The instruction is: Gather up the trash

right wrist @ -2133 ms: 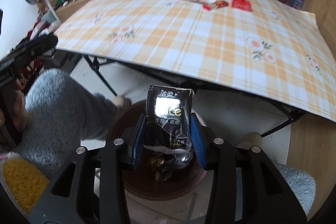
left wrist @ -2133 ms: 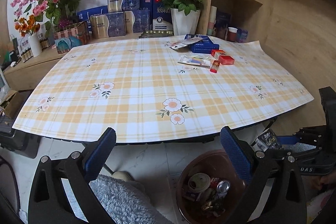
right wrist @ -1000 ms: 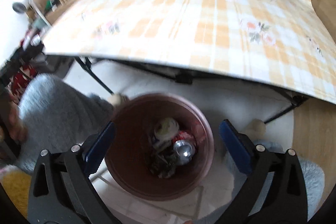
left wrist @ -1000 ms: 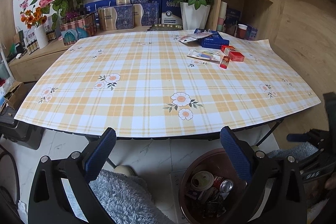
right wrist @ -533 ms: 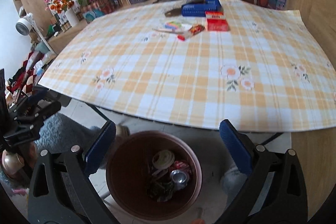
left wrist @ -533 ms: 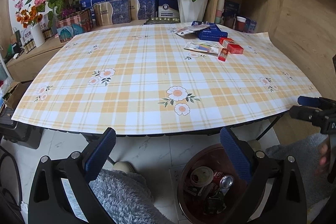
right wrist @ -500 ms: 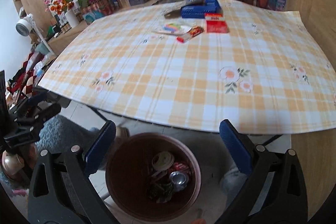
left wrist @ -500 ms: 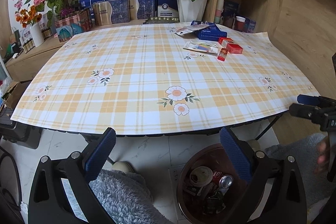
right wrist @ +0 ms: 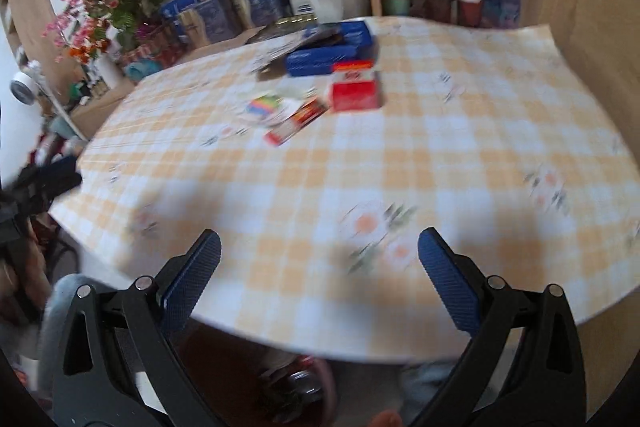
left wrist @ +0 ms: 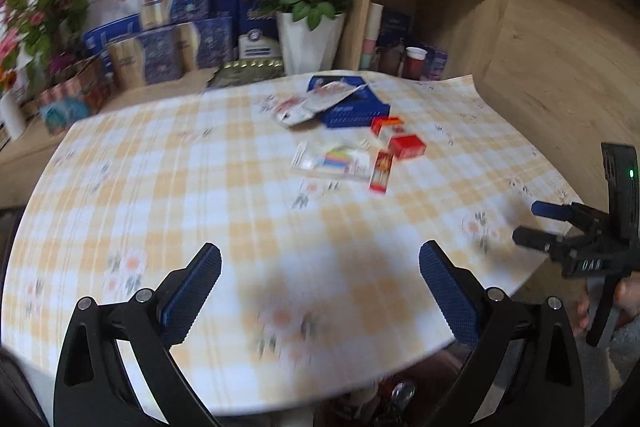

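A yellow plaid tablecloth (left wrist: 240, 211) with small flower prints covers the table, backed by gift boxes, a white pot of red roses (left wrist: 304, 43) and a wooden shelf. Two seconds ago the right gripper (right wrist: 319, 279) held a dark wrapper over the brown bin (right wrist: 296, 391); now its blue pads stand wide apart with nothing between them, so that piece looks delivered and both tools have lifted from the bin toward the tabletop. The left gripper (left wrist: 320, 285) is likewise wide and empty. The remaining litter sits grouped at the far side: a blue box (left wrist: 352, 107) with a torn packet (left wrist: 316, 103) on it, a red carton (left wrist: 407, 146), a flat clear packet (left wrist: 332, 163) and a slim red stick pack (left wrist: 381, 171). The right view brings this cluster nearer and shows the bin's contents below the table edge; the left view shows only a sliver of the bin, but shows the right tool from the side, beyond the table's right corner. Both views are motion-blurred.
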`<state>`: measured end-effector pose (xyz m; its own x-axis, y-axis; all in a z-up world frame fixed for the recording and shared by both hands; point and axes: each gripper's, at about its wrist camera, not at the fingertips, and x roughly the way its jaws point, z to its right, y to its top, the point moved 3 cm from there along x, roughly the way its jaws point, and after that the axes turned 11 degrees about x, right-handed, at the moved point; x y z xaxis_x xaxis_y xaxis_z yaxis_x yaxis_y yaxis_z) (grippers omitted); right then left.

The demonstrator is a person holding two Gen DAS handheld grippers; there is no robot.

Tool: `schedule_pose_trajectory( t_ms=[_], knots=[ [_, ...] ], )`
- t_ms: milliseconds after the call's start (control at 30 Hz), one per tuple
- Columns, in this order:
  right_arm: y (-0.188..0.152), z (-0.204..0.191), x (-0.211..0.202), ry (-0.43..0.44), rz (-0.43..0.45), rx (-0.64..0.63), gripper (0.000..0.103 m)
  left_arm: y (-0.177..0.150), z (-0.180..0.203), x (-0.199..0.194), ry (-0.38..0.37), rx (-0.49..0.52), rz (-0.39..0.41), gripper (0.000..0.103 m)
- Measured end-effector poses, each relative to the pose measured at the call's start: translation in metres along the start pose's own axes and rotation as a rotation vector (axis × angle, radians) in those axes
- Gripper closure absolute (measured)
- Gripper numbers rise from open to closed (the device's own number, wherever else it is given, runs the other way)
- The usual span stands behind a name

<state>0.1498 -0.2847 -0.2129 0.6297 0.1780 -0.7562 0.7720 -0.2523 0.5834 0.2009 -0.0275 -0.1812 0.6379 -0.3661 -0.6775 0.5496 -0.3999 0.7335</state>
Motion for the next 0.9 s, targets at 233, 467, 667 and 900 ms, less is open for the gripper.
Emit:
schedule_pose_trajectory(
  t_ms=[233,467,667,900],
  knots=[
    [0.047,0.026,0.034,-0.063,0.022,0.033,0.006,0.097,0.01,0.117,-0.027,0.21,-0.045,0.016],
    [0.072,0.038,0.058,-0.024,0.019,0.069,0.006,0.157,0.002,0.218,-0.034,0.257,-0.094,0.023],
    [0.082,0.046,0.064,-0.005,0.028,0.081,0.006,0.178,-0.006,0.271,-0.027,0.215,-0.154,0.025],
    [0.086,0.055,0.072,0.005,0.02,0.113,0.006,0.188,-0.014,0.304,0.027,0.186,-0.215,0.025]
  ],
)
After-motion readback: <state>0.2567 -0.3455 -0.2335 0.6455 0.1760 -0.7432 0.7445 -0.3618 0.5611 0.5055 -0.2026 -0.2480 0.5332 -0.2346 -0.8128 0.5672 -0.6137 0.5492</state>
